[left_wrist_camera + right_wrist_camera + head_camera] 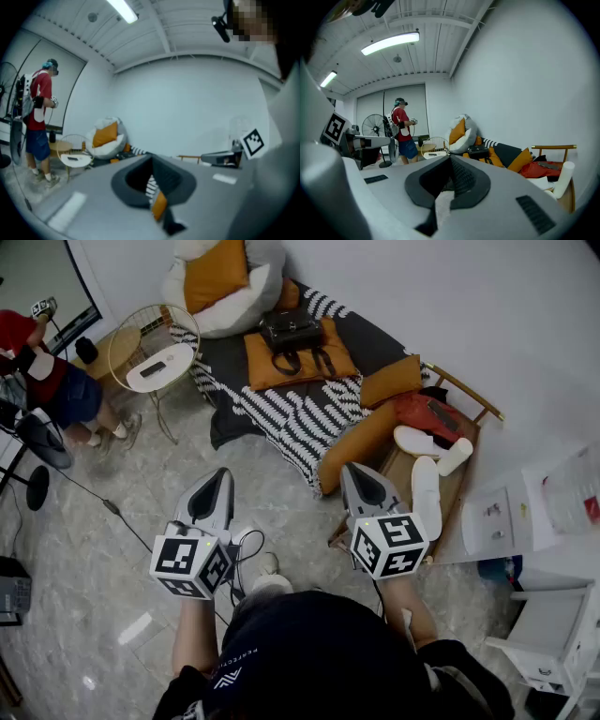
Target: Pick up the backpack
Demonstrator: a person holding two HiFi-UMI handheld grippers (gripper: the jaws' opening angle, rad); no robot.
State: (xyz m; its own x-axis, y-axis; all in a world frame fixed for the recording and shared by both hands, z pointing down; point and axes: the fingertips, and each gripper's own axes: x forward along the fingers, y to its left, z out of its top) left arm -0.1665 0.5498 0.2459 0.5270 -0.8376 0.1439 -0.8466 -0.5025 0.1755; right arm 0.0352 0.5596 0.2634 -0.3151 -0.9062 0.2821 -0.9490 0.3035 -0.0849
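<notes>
A black backpack (293, 331) with looped straps lies on an orange cushion (298, 362) on the low bed (281, 413), far ahead of both grippers. It also shows small in the right gripper view as the backpack (479, 152). My left gripper (222, 476) hangs over the floor with its jaws shut and nothing in them. My right gripper (353, 472) is held near the bed's foot, jaws shut and empty too. In the left gripper view the left gripper (151, 161) points toward the bed; the backpack is not visible there.
A round white side table (159, 367) with a wire ring stands left of the bed. A person in red (42, 371) stands at the far left by a fan (33, 442). A wooden rack (441, 451) with red cloth and white items sits right. A cable crosses the floor.
</notes>
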